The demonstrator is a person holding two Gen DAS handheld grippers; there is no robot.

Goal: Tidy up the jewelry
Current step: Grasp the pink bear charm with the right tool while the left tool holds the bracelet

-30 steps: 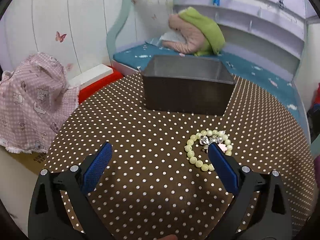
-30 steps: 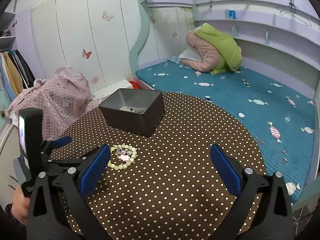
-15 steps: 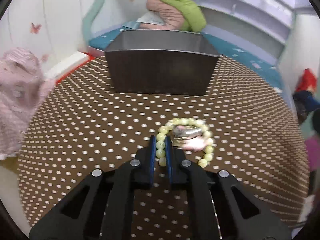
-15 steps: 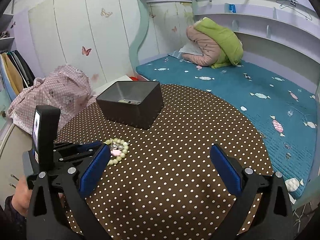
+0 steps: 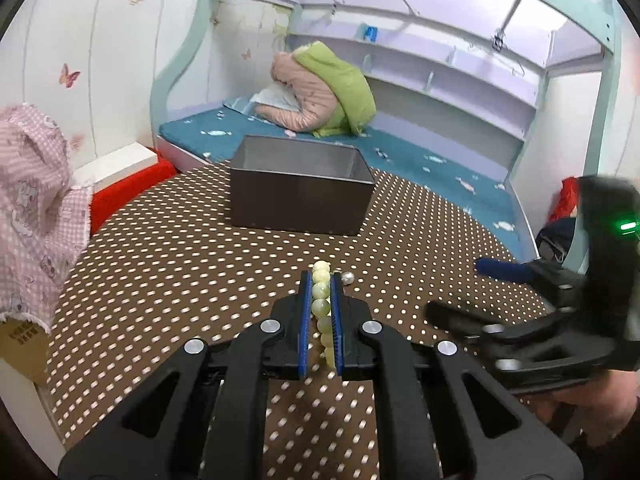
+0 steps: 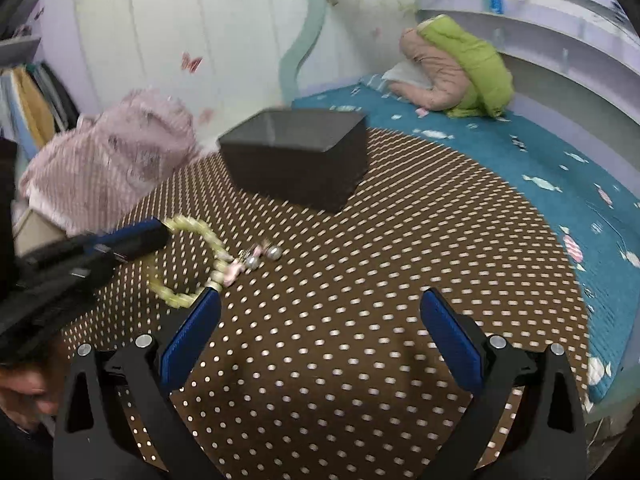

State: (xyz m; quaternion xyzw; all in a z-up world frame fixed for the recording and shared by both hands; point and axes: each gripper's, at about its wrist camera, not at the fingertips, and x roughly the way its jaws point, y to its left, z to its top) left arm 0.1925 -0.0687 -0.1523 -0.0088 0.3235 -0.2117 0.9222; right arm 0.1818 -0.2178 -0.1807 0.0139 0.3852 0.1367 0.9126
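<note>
Left wrist view shows the left gripper [image 5: 321, 312] clamped on the bracelet [image 5: 322, 308], its blue pads pressed tight against a run of pale green beads. The right gripper [image 6: 320, 336] stands wide apart over the dotted table [image 6: 400, 280], holding nothing. To do this step well, I'd say keep the squeeze firm and carry the bracelet up and over the near wall of the box [image 5: 300, 200] before letting go, since the free loop could snag on the rim. From the right wrist view the bracelet [image 6: 188, 260] looks lifted at the gripped end, its loop drooping toward the table, with silver balls and a pink charm trailing beside it.
</note>
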